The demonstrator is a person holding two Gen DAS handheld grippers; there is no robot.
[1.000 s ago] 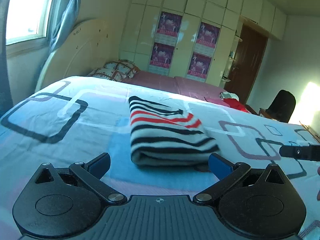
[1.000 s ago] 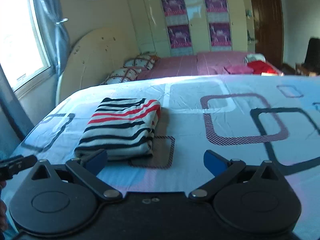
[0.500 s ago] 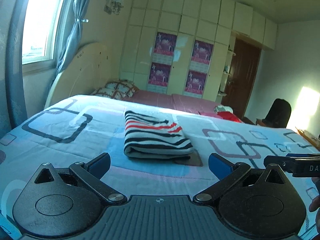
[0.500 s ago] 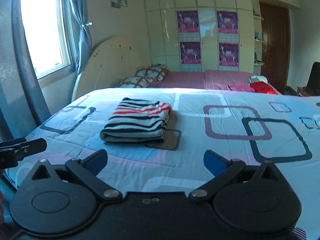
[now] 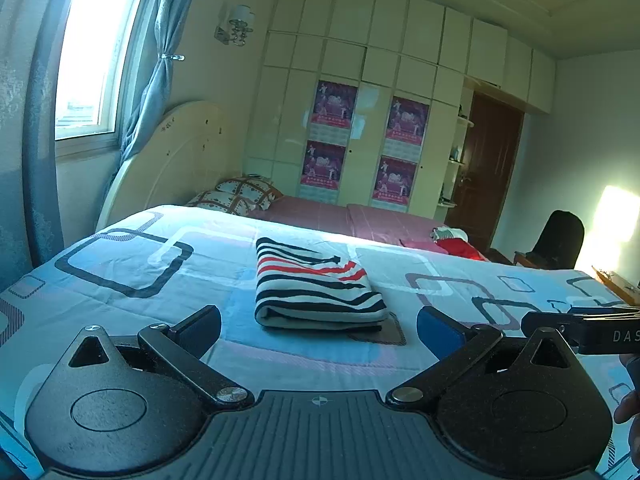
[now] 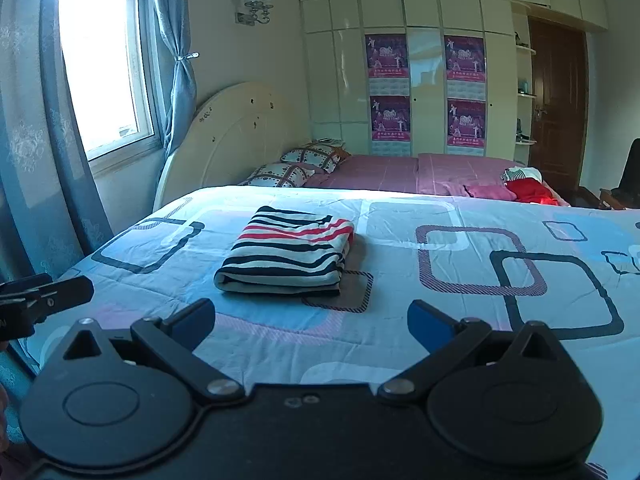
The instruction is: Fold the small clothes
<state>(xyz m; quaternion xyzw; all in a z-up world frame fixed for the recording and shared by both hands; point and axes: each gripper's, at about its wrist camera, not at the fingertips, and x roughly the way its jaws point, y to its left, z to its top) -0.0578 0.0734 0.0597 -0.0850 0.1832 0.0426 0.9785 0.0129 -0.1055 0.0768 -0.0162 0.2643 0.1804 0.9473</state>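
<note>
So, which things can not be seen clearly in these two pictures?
- Underside and inner layers of the folded striped knit garment: hidden by its own folds, both views.
- Red clothing on the far pink bed: too small to identify.
- Right claw in the left wrist view: cut off by the edge.

2 pillows [image 6: 304, 164], 4 posters [image 6: 426, 94], brown door [image 6: 556, 92].

Left tool [image 5: 319, 330] and right tool [image 6: 311, 322] both held level, fingers spread wide, gripping nothing

You can read only "DAS", white letters on the black right tongs [image 5: 600, 330]; the purple wardrobe posters' [image 6: 387, 57] print is illegible.
</note>
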